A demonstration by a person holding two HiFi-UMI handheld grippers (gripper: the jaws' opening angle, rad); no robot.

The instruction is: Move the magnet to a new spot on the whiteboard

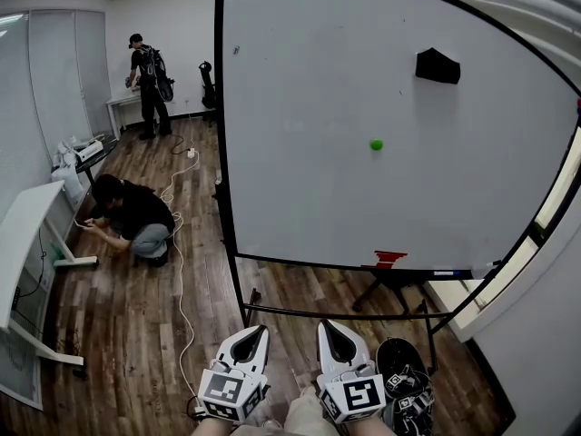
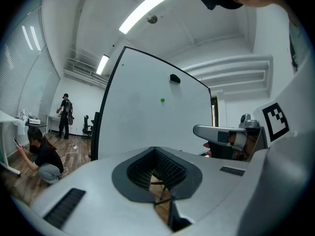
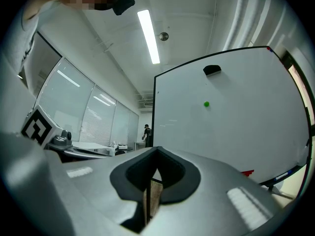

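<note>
A small green magnet (image 1: 376, 144) sticks to the right half of the whiteboard (image 1: 300, 153), below a black eraser (image 1: 438, 65). A red item (image 1: 388, 259) lies on the board's bottom ledge. Both grippers are held low near my body, well short of the board. My left gripper (image 1: 257, 332) is shut with nothing in it, and my right gripper (image 1: 330, 327) beside it is shut and empty too. In the left gripper view the magnet (image 2: 162, 100) shows far beyond the closed jaws of the left gripper (image 2: 156, 173). The right gripper view shows the magnet (image 3: 206, 103) above the right gripper (image 3: 153, 178).
A person (image 1: 132, 216) crouches on the wooden floor at left beside a white desk (image 1: 23, 234). Another person (image 1: 148, 73) stands at the far wall. A white cable (image 1: 179, 271) runs across the floor. The board's stand legs (image 1: 250, 302) spread in front of me.
</note>
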